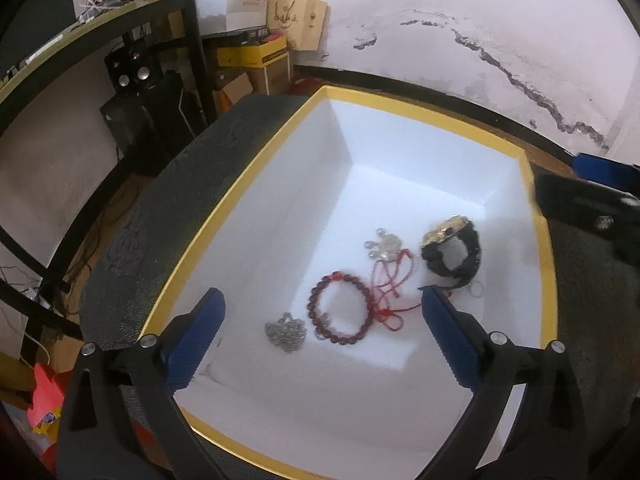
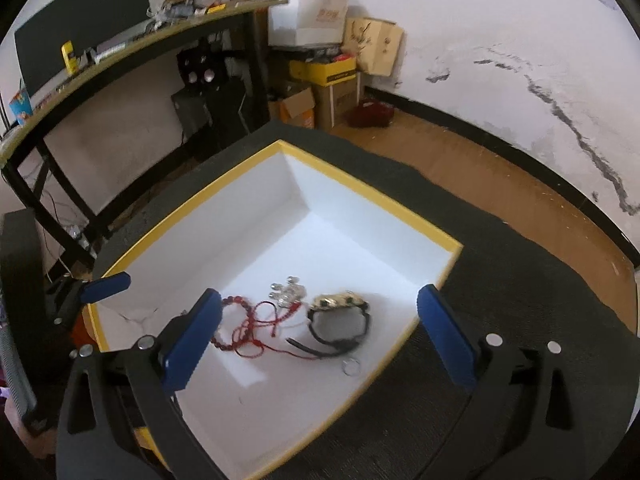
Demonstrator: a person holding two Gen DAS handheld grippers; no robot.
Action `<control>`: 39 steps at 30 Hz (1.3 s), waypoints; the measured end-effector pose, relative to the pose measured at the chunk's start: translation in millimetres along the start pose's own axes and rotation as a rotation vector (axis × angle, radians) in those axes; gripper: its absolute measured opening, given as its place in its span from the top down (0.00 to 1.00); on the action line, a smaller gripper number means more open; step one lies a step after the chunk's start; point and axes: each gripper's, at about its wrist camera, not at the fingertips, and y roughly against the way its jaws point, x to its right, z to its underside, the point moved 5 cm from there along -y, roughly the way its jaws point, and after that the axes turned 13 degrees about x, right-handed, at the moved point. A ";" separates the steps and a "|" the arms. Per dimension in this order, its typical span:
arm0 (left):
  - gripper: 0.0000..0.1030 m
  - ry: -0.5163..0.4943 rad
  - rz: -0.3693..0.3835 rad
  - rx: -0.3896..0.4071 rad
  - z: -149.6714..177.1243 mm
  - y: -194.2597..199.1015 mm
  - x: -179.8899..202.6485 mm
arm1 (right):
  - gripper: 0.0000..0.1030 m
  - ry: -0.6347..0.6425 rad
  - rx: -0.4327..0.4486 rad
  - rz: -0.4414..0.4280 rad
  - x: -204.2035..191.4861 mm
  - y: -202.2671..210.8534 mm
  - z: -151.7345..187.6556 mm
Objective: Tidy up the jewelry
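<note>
1. Left gripper point(image 1: 322, 306): fingers spread wide, empty, above the yellow-rimmed box point(image 1: 256, 168).
2. Beaded bracelet point(image 1: 340, 309) between its tips; chain point(image 1: 286, 332) at 8 o'clock, watch point(image 1: 452, 252) at 2.
3. Right gripper point(image 2: 320, 308): spread, empty, over watch; ring point(image 2: 351, 367) at 5 o'clock.

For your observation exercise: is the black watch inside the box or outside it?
Inside. The black watch lies on the white floor within the box's yellow rim, beside the red cord.

Your left tool point(image 1: 322, 308) and right tool point(image 2: 319, 312) looked alike: ridged blue fingers point(image 1: 450, 338) on black angular arms, each arm carrying two round silver screws beside the blue.
</note>
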 end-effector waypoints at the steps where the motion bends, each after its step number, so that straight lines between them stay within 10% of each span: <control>1: 0.06 -0.003 0.005 0.004 -1.1 2.3 3.7 | 0.08 -0.011 0.011 0.008 7.4 9.0 1.1; 23: 0.06 -0.225 0.305 0.112 4.6 46.2 242.0 | 0.07 -0.339 0.146 0.460 271.6 197.9 167.4; 39: 0.06 -0.230 0.334 0.075 45.5 26.3 339.0 | 0.07 -0.538 -0.074 0.532 345.3 198.1 255.6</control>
